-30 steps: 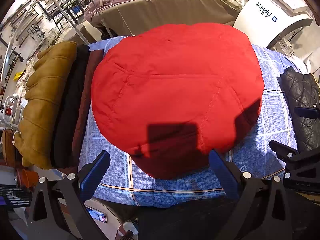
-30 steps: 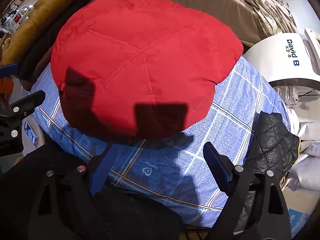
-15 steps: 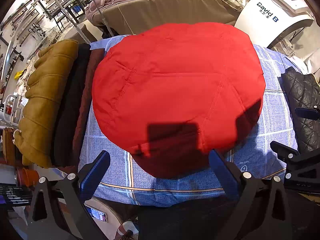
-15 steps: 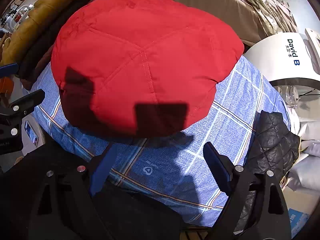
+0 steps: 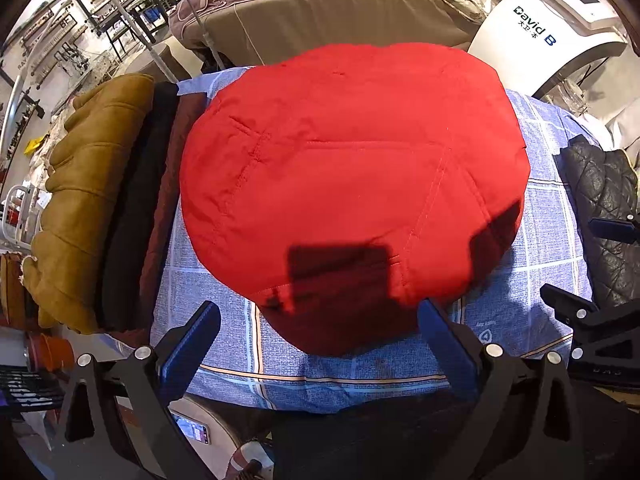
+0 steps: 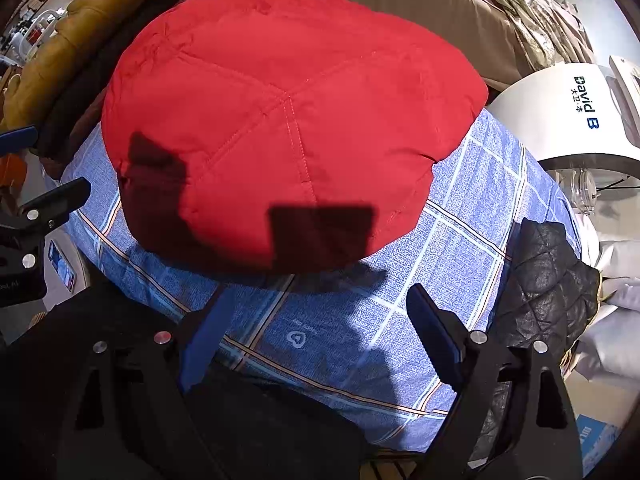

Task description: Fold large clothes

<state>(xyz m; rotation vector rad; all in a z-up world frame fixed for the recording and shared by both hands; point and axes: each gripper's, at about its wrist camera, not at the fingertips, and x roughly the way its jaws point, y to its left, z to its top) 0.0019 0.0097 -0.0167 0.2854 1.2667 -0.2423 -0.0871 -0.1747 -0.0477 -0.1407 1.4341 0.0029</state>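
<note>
Nearest in the left wrist view, the left gripper (image 5: pixel 320 340) hangs with its blue-padded jaws spread wide and nothing between them, just short of the near edge of the table. The right gripper (image 6: pixel 316 332) is likewise released, jaws wide apart and holding nothing, above the near right part of the blue checked cloth (image 6: pixel 460 248) that covers the table. A dark garment (image 6: pixel 248 432) lies below both tools at the very front.

Between the fingertips and the near hem of the red padded jacket (image 5: pixel 352 168) runs a bare strip of the checked cloth (image 5: pixel 352 372), wider in the right wrist view than in the left. The red padded jacket (image 6: pixel 288 120) lies folded into a compact rounded bundle at the middle of the table, seams facing up, its near edge darkened by the grippers' shadows. To its right the cloth is bare up to a black quilted garment (image 6: pixel 548 280) at the right edge of the table. To its left, a stack of folded coats, mustard (image 5: pixel 88 184) over black and maroon, sits close against the jacket's left edge, leaving almost no gap there.

Beyond the far edge stands a brown padded bed (image 5: pixel 340 12), and at the far right a white machine (image 5: pixel 552 40) marked "David B".
</note>
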